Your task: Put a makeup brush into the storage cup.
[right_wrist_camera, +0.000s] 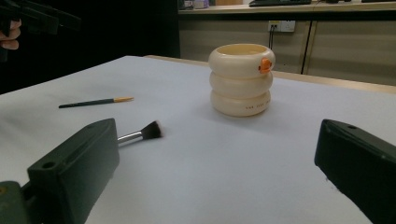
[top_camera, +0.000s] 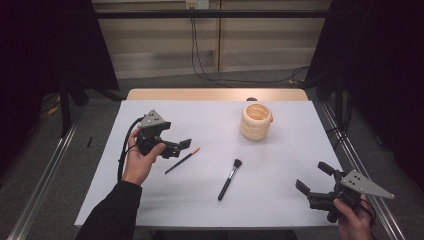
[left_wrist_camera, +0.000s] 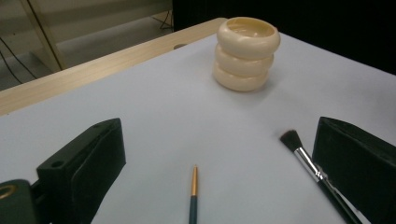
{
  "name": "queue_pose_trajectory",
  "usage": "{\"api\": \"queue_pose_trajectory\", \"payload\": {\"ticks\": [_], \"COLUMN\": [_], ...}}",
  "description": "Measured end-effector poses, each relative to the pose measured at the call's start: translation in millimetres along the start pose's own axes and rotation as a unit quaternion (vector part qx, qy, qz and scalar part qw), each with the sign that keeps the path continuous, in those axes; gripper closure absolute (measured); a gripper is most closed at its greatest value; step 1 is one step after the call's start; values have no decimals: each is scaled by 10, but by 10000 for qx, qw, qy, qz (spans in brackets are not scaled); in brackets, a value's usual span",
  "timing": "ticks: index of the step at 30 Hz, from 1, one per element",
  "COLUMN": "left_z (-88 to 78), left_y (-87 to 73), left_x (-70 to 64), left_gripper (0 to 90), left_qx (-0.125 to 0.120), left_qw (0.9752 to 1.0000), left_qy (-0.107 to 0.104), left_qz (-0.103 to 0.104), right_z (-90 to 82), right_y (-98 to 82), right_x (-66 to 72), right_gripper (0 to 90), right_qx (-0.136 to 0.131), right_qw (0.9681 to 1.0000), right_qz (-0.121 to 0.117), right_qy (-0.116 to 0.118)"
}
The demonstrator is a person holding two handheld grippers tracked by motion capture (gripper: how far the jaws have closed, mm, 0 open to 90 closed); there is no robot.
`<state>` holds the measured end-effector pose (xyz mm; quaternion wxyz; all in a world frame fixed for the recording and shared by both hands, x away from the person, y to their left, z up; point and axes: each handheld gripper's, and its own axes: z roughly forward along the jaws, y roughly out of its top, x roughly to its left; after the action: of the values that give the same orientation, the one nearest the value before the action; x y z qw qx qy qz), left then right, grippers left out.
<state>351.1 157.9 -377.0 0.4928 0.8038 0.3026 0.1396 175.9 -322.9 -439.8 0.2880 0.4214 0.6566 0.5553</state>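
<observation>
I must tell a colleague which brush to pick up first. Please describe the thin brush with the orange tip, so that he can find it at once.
On the white table, find the cream ringed pot near the far edge. Nearer the person and to its left, just beside the left gripper, lies the thin brush. It has a slim dark handle and an orange-gold tip, unlike the makeup brush to its right, which has a metal collar and a dark bristle head.

Tabletop (top_camera: 165,195): pale lavender-white sheet over a light wood board, wood strip (top_camera: 215,94) bare along the far edge. Floor (top_camera: 95,130): grey carpet. Metal rails (top_camera: 42,172) run along both sides of the table. Far wall: beige panelling (top_camera: 160,35) with a wall socket (top_camera: 196,4), black cables (top_camera: 210,75) trailing onto the floor. Black curtains (top_camera: 45,45) hang left and right. Lighting dim, overhead.
</observation>
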Motion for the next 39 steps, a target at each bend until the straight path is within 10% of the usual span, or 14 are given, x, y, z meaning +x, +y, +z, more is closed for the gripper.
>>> {"api": "queue_pose_trajectory", "payload": {"ticks": [8, 16, 22, 24, 26, 27, 28, 39], "left_z": [113, 276, 344, 361, 399, 425, 425, 569], "left_y": [11, -41, -52, -27, -25, -17, -17, -107], "left_x": [31, 116, 141, 167, 141, 142, 142, 206], "left_gripper": [43, 57, 144, 203, 213, 246, 254, 135], "left_qx": [761, 1517, 2045, 2312, 2362, 2602, 2602, 3384], "left_qw": [9970, 9880, 9782, 9711, 9704, 9632, 9632, 9386], "left_qy": [-55, -289, -368, -540, -480, -642, -642, -573], "left_qz": [93, -36, 55, 250, 119, 220, 220, 367], "right_z": [1, 10, 7, 4, 6, 6, 6, 9], "right_y": [1, -5, 0, 0, 2, 1, 1, -2], "right_x": [1, 5, 5, 8, 15, 16, 16, 7], "right_gripper": [0, 0, 0, 0, 0, 0, 0, 0], "right_qx": [22, 66, 32, 62, 39, 44, 44, 76], "right_qw": [10000, 10000, 10000, 10000, 10000, 10000, 10000, 9999], "right_qz": [-6, 20, -9, -43, -24, -23, -23, -44], "right_qy": [13, 32, 3, 61, 54, 66, 66, 72]}}
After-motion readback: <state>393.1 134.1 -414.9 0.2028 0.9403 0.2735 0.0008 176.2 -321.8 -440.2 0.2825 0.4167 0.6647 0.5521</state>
